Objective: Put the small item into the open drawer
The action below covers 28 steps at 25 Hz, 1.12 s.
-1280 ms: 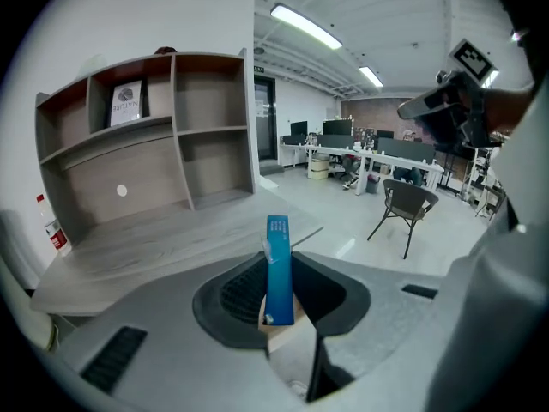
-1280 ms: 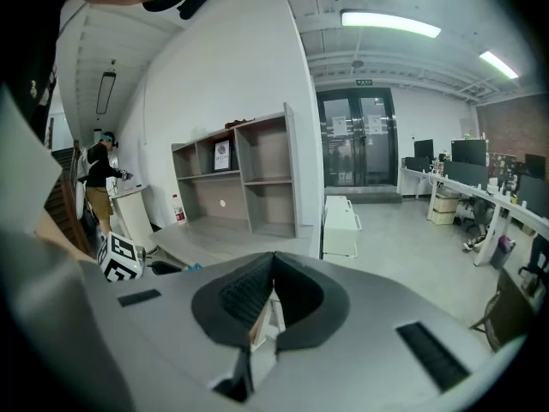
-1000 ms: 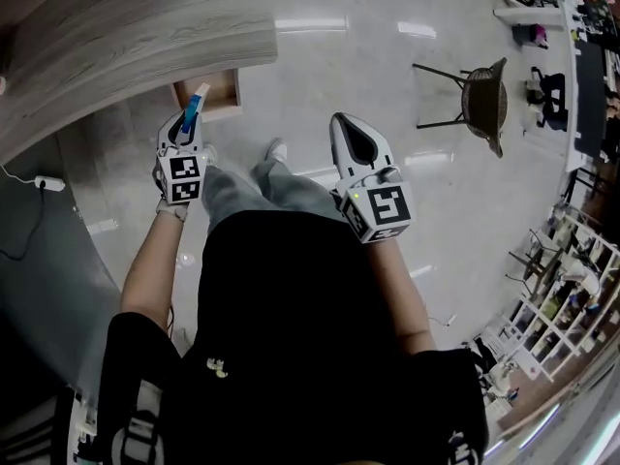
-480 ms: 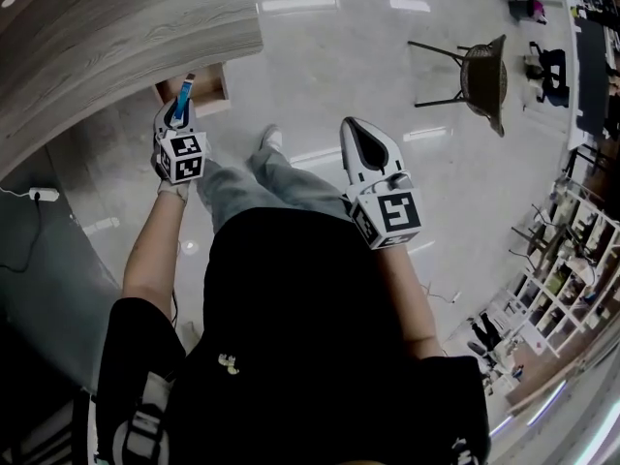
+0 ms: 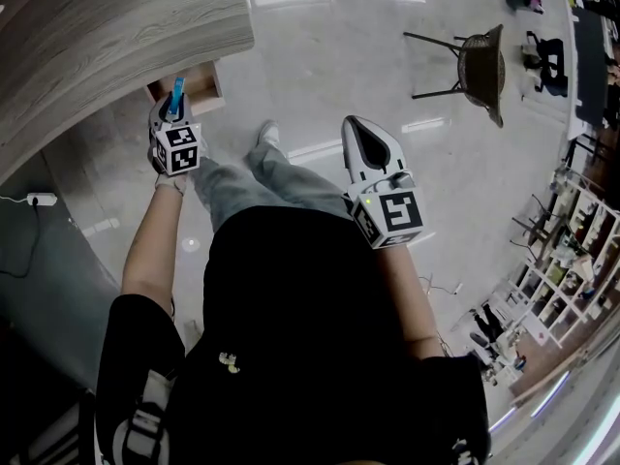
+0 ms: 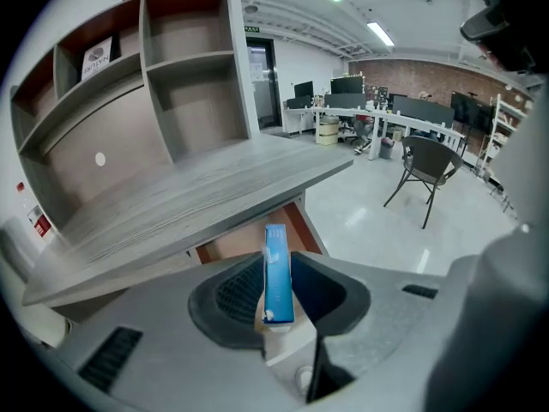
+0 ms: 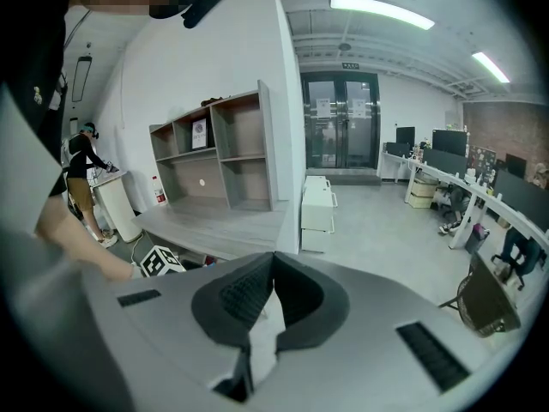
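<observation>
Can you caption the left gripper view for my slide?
The left gripper grips a small blue box, with the open drawer ahead under the grey wooden counter.

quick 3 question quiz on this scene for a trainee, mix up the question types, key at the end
1. True or false: the right gripper has its jaws together with nothing between them.
2. What is the left gripper shut on? A) a slim blue pack B) a metal spoon C) nothing at all
3. Short answer: is the pack inside the open drawer under the grey countertop?

Key
1. True.
2. A.
3. No. It is clamped upright in the left gripper's jaws, with the drawer ahead of it.
</observation>
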Each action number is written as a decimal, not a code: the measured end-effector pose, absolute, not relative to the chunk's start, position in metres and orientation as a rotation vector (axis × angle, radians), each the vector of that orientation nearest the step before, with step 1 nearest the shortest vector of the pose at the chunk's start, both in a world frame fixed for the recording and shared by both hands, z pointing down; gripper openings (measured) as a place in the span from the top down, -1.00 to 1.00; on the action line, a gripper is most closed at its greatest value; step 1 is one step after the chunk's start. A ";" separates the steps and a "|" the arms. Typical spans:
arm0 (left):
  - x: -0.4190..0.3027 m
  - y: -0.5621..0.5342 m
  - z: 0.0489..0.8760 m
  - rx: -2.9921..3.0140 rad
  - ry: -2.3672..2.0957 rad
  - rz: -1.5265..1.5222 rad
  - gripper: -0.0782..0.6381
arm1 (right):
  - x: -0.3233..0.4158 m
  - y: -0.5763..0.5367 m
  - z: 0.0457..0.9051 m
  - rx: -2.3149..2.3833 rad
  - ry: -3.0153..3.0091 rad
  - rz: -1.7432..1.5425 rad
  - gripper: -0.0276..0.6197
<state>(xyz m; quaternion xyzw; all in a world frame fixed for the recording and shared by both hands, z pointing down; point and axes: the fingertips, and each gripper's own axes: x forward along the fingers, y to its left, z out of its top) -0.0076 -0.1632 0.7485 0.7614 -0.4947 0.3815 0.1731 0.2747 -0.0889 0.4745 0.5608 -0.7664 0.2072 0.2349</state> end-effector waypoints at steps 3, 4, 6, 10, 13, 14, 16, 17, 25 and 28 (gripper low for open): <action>-0.007 -0.160 0.748 2.168 -1.397 1.073 0.53 | 0.272 -0.084 0.477 1.528 -2.121 0.561 0.88; -0.008 -0.160 0.747 2.170 -1.395 1.070 0.53 | 0.270 -0.082 0.476 1.524 -2.128 0.558 0.88; -0.009 -0.160 0.744 2.174 -1.395 1.062 0.53 | 0.267 -0.082 0.475 1.518 -2.136 0.555 0.88; -0.014 -0.159 0.739 2.166 -1.426 1.043 0.53 | 0.265 -0.081 0.476 1.516 -2.149 0.547 0.88; -0.019 -0.158 0.733 2.161 -1.454 1.020 0.53 | 0.265 -0.080 0.475 1.516 -2.155 0.543 0.88; -0.021 -0.157 0.729 2.163 -1.461 1.011 0.53 | 0.265 -0.080 0.474 1.514 -2.157 0.541 0.88; -0.024 -0.156 0.721 2.165 -1.474 0.998 0.53 | 0.264 -0.081 0.472 1.514 -2.163 0.542 0.88; -0.025 -0.156 0.716 2.166 -1.480 0.993 0.53 | 0.263 -0.081 0.470 1.514 -2.168 0.544 0.88; -0.028 -0.153 0.668 2.212 -1.510 0.919 0.53 | 0.246 -0.089 0.457 1.499 -2.241 0.532 0.88; -0.030 -0.151 0.638 2.224 -1.528 0.871 0.54 | 0.237 -0.092 0.450 1.485 -2.275 0.522 0.88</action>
